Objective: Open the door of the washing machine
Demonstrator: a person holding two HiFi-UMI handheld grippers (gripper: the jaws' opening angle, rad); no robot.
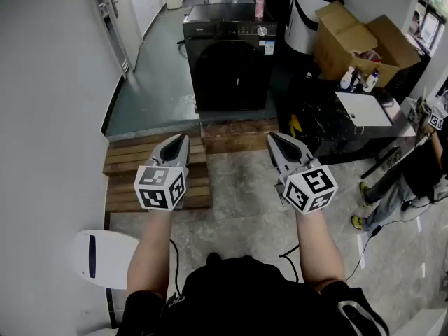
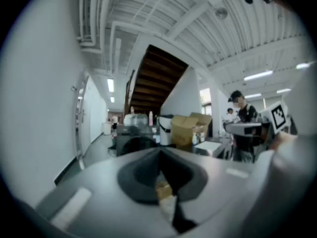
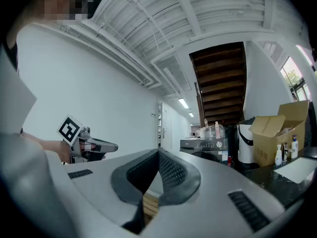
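The washing machine [image 1: 229, 58], upper centre, is black. The left gripper [image 1: 183, 139] and right gripper [image 1: 273, 138] are grey (their 2 cubes carry black-and-white squares). The pallet [image 1: 126, 161] is brown.

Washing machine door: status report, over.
Both shut, empty: left gripper, right gripper. The washing machine door closed, far ahead, untouched. A wooden pallet on the floor in between.

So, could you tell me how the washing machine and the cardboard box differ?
The washing machine is black; the cardboard box is brown. The washing machine's door is shut; the cardboard box's flaps stand open. The washing machine stands on the floor; the cardboard box sits on a dark counter.
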